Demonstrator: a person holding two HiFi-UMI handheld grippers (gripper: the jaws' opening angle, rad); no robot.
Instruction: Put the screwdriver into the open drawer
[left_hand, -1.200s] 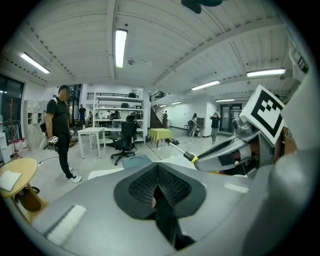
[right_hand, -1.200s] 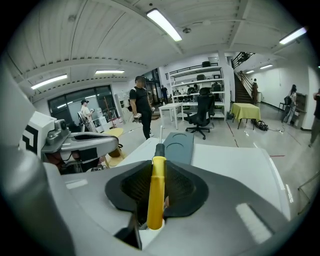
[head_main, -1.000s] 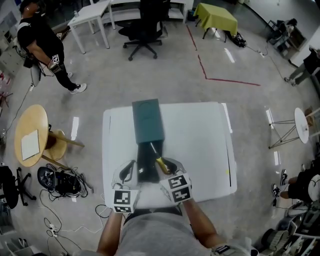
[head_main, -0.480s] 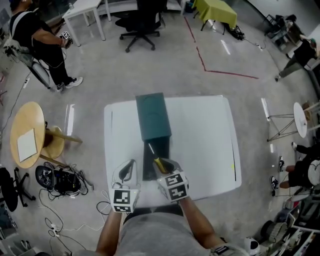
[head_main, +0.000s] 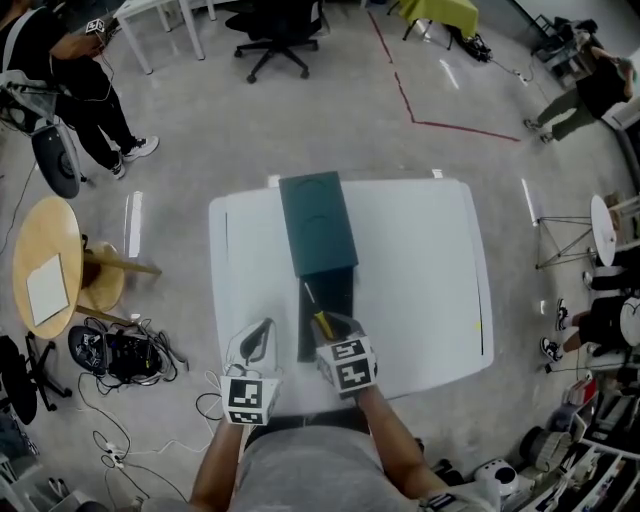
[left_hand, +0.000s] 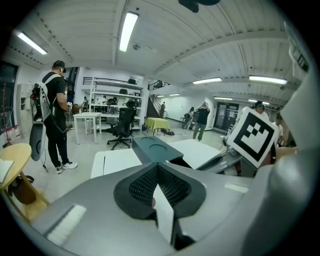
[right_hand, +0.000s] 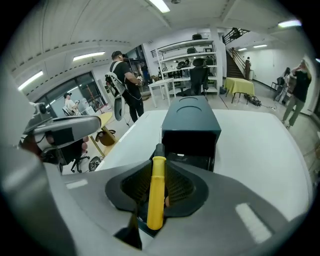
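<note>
While the screwdriver (right_hand: 157, 186) is not yet lying in the drawer, most of the job looks done from where I stand: the right gripper (head_main: 329, 329) pinches its yellow handle between the pads, with the dark collar and the thin shaft sticking out past the jaws toward the far side. Seen from above, the tool hangs over the near part of the open drawer (head_main: 341, 296), which is pulled out toward the person from the dark green cabinet (head_main: 318, 222) on the white table (head_main: 420, 280). The right gripper view looks straight into the drawer's dark mouth just beyond the tool's tip, so the aim seems good. Whether the tip already dips below the drawer's rim I cannot tell. The left gripper (head_main: 257, 341) waits just left of the drawer, near the table's near edge, its jaws pressed together with nothing that I can see between them; it touches neither the drawer nor the cabinet. What is left, I would judge, is the last bit of lowering into the drawer, spreading the right jaws so the handle drops free, and lifting the gripper clear.
</note>
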